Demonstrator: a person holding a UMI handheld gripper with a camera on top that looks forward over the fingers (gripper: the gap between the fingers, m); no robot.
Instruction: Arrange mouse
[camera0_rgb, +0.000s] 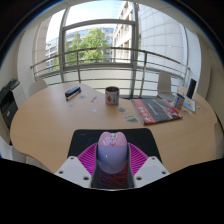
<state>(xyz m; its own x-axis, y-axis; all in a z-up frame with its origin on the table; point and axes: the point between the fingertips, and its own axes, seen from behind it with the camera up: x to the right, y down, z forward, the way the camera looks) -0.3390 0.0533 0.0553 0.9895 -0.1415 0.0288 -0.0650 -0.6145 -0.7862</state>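
Observation:
A pale lilac-pink computer mouse (111, 148) sits between my two fingers, its body filling the gap between the magenta pads (88, 157). My gripper (111, 160) is shut on the mouse and holds it above the near part of a round wooden table (60, 120). The mouse's underside and rear are hidden by the fingers.
On the far side of the table stand a dark mug (112, 95), a red mat or book (155, 110), a dark object (73, 92) at the left and a small thing (131, 120) near the middle. A railing and windows lie beyond.

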